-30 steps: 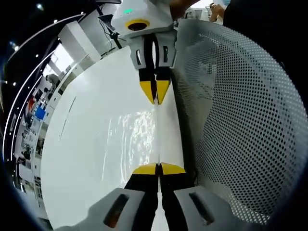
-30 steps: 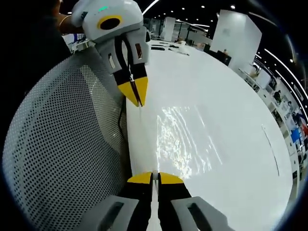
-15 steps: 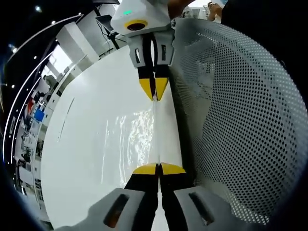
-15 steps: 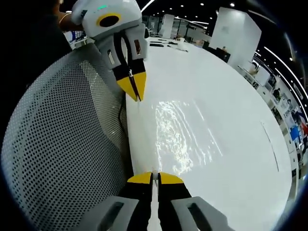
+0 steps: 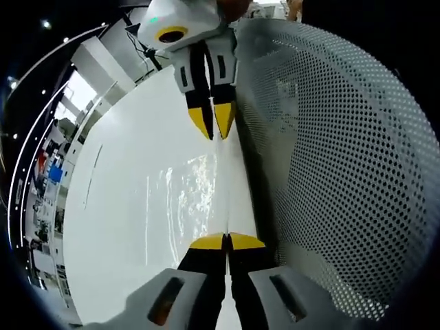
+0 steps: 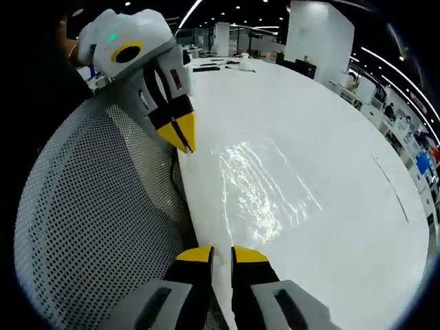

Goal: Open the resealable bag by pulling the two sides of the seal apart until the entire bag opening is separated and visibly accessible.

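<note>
A clear resealable bag (image 5: 196, 196) hangs stretched between my two grippers above a white table (image 5: 117, 206), its film glinting. My left gripper (image 5: 227, 242) is shut on the bag's near edge, which runs as a thin line up to the right gripper (image 5: 213, 129). In the right gripper view, my right gripper (image 6: 214, 256) holds the bag (image 6: 258, 189) with a narrow gap between its yellow tips. The left gripper (image 6: 182, 137) pinches the far edge there.
A grey mesh chair back (image 5: 344, 172) stands close beside the bag, on the right in the left gripper view, and the chair back (image 6: 89, 227) is on the left in the right gripper view. The white table (image 6: 344, 227) spreads wide on the other side. Shelves and desks line the room's edges.
The grippers have drawn farther apart, each looking smaller and higher in the other's view. The right gripper's tips stand slightly wider apart than before. The bag stays held on both sides.
</note>
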The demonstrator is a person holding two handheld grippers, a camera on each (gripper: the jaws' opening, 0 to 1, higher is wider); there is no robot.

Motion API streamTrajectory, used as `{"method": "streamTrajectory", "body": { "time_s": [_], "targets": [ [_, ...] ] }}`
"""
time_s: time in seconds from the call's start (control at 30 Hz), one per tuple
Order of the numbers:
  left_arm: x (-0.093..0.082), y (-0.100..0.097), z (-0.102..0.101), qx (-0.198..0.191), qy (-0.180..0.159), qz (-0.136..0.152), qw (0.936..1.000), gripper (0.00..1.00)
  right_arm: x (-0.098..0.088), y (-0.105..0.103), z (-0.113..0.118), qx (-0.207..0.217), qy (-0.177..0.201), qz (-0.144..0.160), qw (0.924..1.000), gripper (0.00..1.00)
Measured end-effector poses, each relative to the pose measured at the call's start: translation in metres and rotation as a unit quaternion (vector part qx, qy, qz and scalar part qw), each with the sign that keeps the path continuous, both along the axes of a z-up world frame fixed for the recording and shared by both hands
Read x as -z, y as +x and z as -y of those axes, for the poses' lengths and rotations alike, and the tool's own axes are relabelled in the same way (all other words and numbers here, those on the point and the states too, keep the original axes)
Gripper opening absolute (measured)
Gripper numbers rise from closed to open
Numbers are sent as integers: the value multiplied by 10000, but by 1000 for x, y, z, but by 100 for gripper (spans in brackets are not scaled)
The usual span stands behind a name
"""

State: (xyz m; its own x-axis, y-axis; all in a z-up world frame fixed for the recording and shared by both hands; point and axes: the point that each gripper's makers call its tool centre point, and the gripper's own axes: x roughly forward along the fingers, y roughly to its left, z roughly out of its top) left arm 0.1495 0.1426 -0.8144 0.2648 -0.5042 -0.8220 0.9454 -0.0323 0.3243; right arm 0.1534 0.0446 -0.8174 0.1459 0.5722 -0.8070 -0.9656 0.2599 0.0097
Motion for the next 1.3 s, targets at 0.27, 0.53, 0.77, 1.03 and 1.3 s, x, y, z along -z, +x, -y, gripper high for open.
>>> {"method": "streamTrajectory", "body": {
  "time_s": [0.27,0.53,0.77,1.03,1.3],
  "targets": [
    [-4,-2,5,20,-58,34,10000,0,-11,3,-20,27,258,45,9997,8],
    [-12,3,7,45,-59,268,9996,0,-4,8,-29,-64,205,110,9997,6],
    [-14,2,9,27,-81,301,9995,0,-1,8,-36,-96,278,118,9995,4],
    [-18,8,7,-71,-85,507,9987,0,-8,12,-39,22,528,66,9986,0],
    [-21,16,5,-185,105,873,9960,7,-12,16,-43,126,626,48,9979,0]
  ]
}}
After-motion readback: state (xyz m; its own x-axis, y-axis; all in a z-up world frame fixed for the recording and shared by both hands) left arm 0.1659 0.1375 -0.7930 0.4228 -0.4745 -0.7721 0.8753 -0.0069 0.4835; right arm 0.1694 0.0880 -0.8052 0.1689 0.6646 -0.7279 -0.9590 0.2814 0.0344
